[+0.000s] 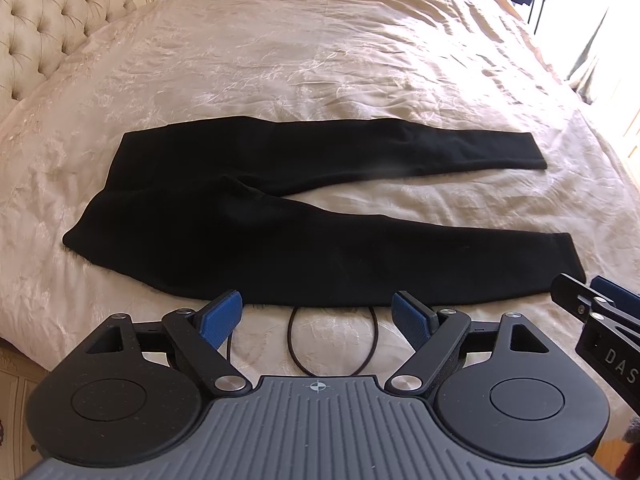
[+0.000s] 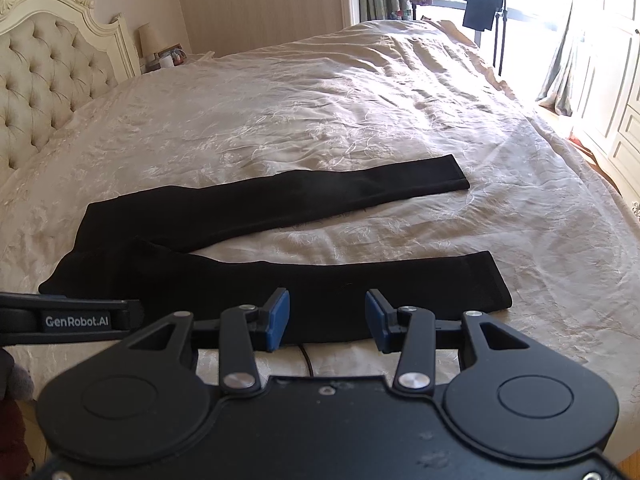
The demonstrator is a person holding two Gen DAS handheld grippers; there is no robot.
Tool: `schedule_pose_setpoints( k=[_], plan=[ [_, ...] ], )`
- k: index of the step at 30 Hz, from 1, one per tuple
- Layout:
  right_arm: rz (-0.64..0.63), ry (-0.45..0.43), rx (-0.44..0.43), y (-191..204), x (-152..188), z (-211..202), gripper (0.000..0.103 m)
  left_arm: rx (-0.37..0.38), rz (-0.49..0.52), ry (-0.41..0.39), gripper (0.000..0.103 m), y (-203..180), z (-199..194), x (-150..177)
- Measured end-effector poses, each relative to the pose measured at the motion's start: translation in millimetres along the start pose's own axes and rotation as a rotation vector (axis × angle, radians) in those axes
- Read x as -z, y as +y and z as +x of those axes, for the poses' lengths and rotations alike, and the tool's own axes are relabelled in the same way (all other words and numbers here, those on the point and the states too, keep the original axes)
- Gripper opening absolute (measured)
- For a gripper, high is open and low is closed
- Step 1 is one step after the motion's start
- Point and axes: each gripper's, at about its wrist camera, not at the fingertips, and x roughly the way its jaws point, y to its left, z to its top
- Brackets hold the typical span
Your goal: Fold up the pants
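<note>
Black pants flat on the cream bed, legs splayed to the right.
Left view alone catches a dark cord loop nearby; left gripper gapes wide, right gripper half-spread, both empty above the soft matte near leg.

"GenRobot.AI" stands on the left hand-held gripper; "DAS", cut off, on the right hand-held gripper.

Left claw gapes wide, holding nothing — right claw likewise parted (less widely), both level, side by side.
</note>
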Motion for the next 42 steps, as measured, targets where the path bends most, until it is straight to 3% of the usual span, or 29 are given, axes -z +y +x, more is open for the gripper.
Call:
schedule_pose_setpoints(
  k=[21, 31, 42],
  plan=[
    [0.01, 0.018, -0.005, 1, -1, 6, 0.045, 0.003, -0.005, 0.019, 0.078, 6, 8, 0],
    [0.077, 0.073, 0.001, 7, -1, 24, 0.045, 0.001, 0.008, 0.037, 0.076, 29, 23, -11],
    [0.253, 0.113, 0.156, -4, -14, 48, 0.045, 0.07, 0.134, 0.045, 0.075, 39, 56, -44]
  ],
)
